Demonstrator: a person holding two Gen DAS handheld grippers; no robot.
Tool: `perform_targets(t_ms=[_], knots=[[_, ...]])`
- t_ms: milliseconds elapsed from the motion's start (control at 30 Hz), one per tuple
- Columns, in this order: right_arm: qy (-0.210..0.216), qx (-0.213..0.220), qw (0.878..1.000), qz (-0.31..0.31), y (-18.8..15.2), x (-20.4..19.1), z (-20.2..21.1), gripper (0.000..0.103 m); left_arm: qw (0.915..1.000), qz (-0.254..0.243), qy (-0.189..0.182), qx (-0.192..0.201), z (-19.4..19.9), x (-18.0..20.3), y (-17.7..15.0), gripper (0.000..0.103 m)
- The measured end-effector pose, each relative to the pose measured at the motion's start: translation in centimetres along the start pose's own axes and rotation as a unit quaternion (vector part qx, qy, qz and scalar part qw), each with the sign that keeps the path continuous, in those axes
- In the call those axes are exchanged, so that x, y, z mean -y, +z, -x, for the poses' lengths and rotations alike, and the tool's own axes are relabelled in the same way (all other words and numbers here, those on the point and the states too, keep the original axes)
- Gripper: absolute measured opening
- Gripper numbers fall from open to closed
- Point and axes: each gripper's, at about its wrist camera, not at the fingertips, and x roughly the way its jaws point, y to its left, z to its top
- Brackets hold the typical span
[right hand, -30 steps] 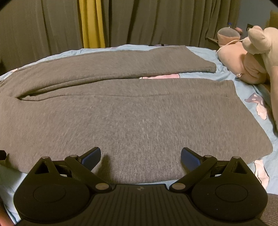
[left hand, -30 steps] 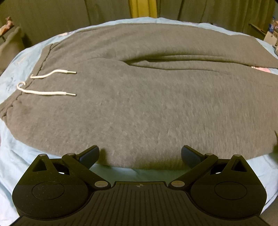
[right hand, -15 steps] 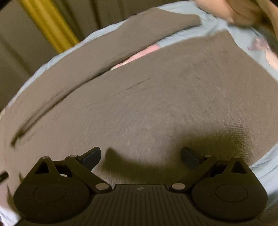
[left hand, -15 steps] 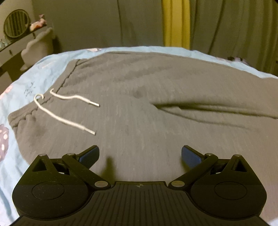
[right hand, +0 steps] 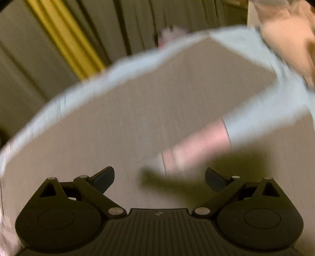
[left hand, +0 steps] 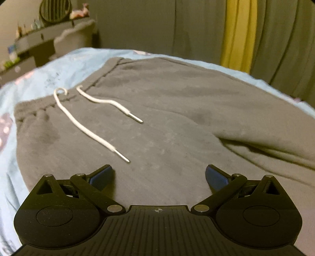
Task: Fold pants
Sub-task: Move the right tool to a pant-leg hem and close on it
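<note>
Grey sweatpants (left hand: 177,110) lie flat on a light blue bedsheet (left hand: 59,67), waistband to the left with two white drawstrings (left hand: 86,126). My left gripper (left hand: 158,177) is open and empty, low over the hip area just right of the drawstring tips. In the blurred right wrist view a grey pant leg (right hand: 128,110) stretches toward the far right. My right gripper (right hand: 159,177) is open and empty over the legs, above the gap where the sheet's pink print (right hand: 196,149) shows.
Olive curtains with a yellow strip (left hand: 236,33) hang behind the bed. A dresser with a round mirror (left hand: 53,11) and small items stands at far left. A pink plush toy (right hand: 285,29) lies at the bed's far right.
My left gripper has swung left and forward over the pants toward the waistband. My right gripper has moved fast forward over the legs toward the far leg; its view is blurred.
</note>
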Motion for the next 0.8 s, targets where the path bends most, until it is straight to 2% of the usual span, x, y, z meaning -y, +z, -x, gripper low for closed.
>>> perform_targets(t_ms=[33,67,200,300,367,433,500,567,700,800], knots=[[-0.006,0.010,1.000,-0.010,1.7,-0.4,-1.2,0.089,0.9998,-0.010,0.014,0.005,-0.2,0.3,0.0,0.103],[-0.011,0.019,1.000,-0.021,3.5,-0.7,-2.5,0.087,0.9994,-0.019,0.026,0.009,-0.4,0.6,-0.1,0.103],[-0.021,0.029,0.996,-0.081,9.0,-1.7,-8.1,0.081,0.9984,-0.038,0.039,0.011,-1.4,1.3,-0.3,0.103],[-0.053,0.036,0.993,-0.096,11.9,-2.6,-11.8,0.080,0.9980,-0.043,0.040,0.024,-1.8,1.6,-0.7,0.103],[-0.079,0.044,0.991,-0.094,13.2,-3.4,-13.4,0.079,0.9974,-0.051,0.040,0.032,-2.0,1.8,-0.8,0.103],[-0.098,0.062,0.990,-0.086,14.2,-3.7,-14.5,0.068,0.9972,-0.050,0.040,0.039,-2.1,2.0,-1.0,0.103],[-0.116,0.068,0.987,-0.082,15.4,-3.6,-15.7,0.062,0.9972,-0.048,0.039,0.042,-2.3,2.0,-1.1,0.103],[-0.135,0.056,0.986,-0.084,15.9,-3.6,-16.8,0.061,0.9973,-0.046,0.038,0.042,-2.4,2.0,-1.0,0.103],[-0.154,0.059,0.982,-0.093,17.4,-3.5,-18.8,0.059,0.9974,-0.043,0.037,0.045,-2.4,2.0,-1.2,0.103],[-0.208,0.060,0.975,-0.046,16.7,-4.5,-19.2,0.028,0.9978,-0.035,0.032,0.047,-2.6,1.9,-1.2,0.103]])
